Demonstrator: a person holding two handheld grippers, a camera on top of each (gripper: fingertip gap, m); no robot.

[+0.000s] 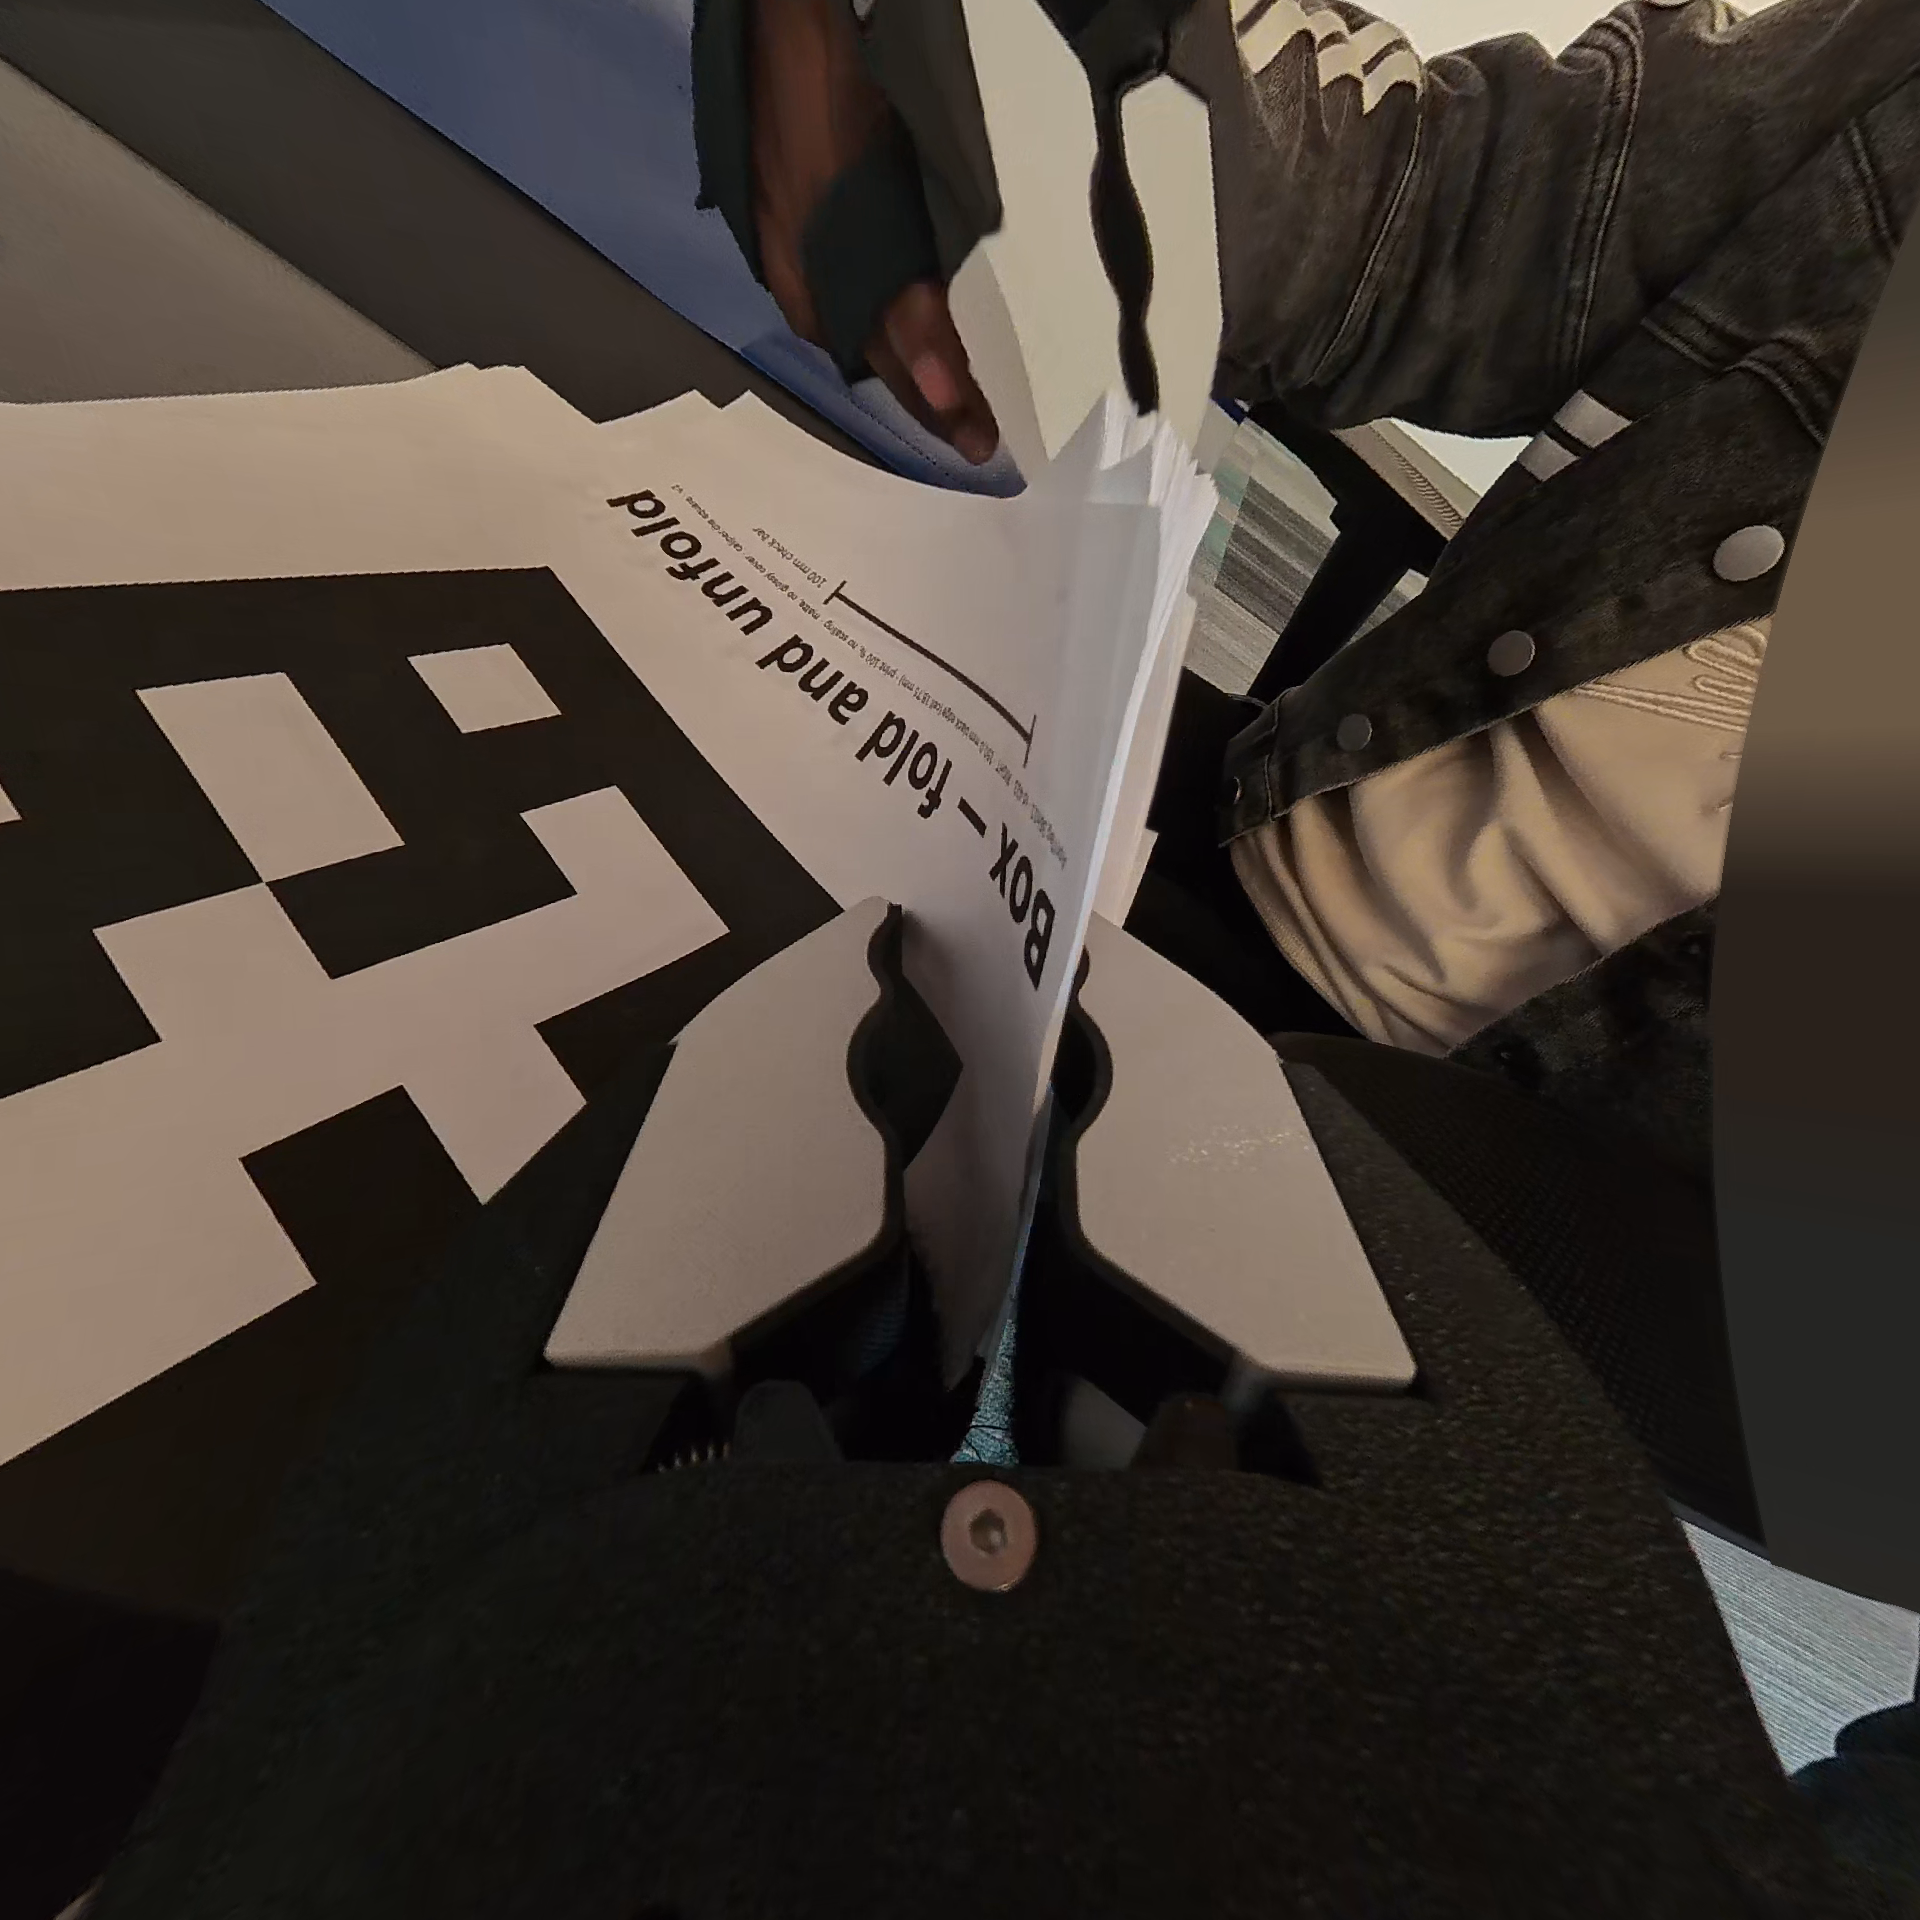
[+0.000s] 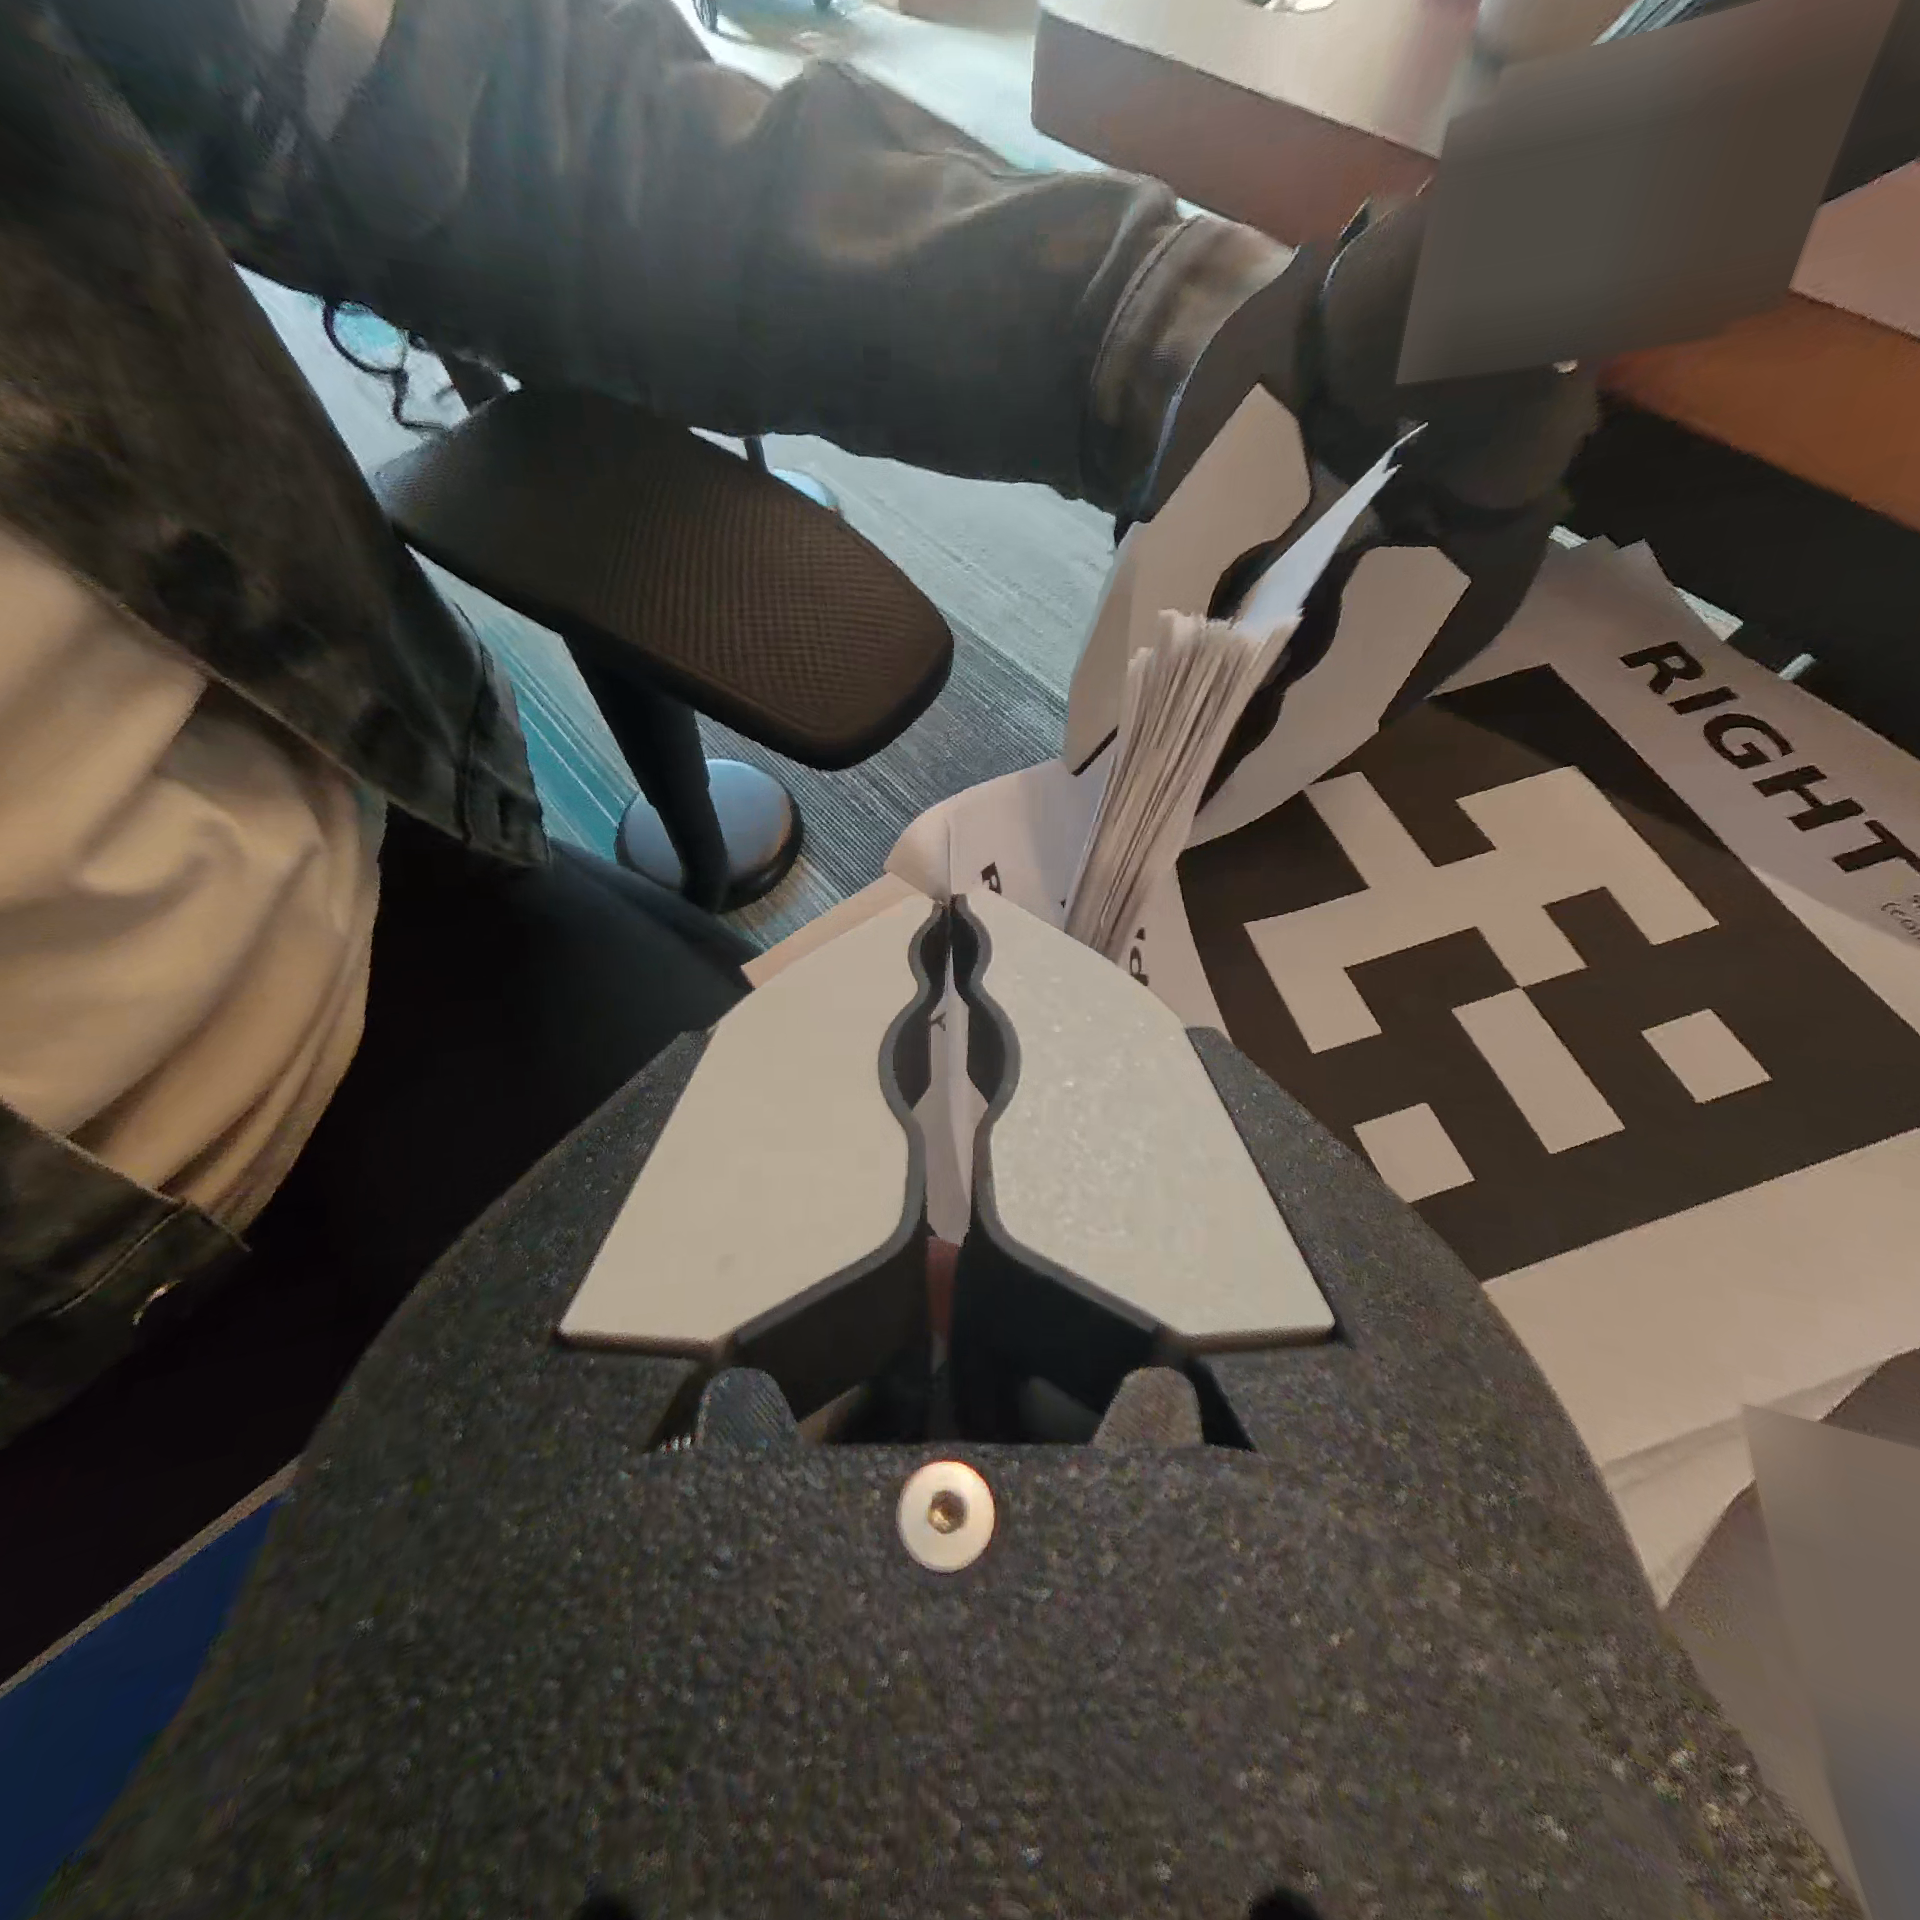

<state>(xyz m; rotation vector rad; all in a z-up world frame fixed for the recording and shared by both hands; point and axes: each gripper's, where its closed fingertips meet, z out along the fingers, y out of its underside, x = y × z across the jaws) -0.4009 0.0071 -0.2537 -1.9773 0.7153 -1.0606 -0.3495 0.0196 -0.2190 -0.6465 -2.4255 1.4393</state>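
Place: office or lab workspace, looks like an office.
Floor: grey striped carpet (image 2: 966, 582) with teal patches, commercial type.
Seating: black mesh office chair, armrest (image 2: 675, 582) on a post with round base (image 2: 717, 821); person sits at it.
Work surface: dark desk (image 1: 208, 260); a brown wooden desk edge (image 2: 1745, 384) behind it in the right wrist view.
Paperwork: printed sheets (image 2: 1558, 987) with big black-and-white square marker patterns spread over the desk, plus a thick stack of white paper (image 2: 1153, 748).
Person: dark denim jacket sleeve (image 2: 727, 239), beige shirt, seated close to the desk.
Other: flat brown box-like object (image 2: 1226, 94) on the far desk, unclear what.
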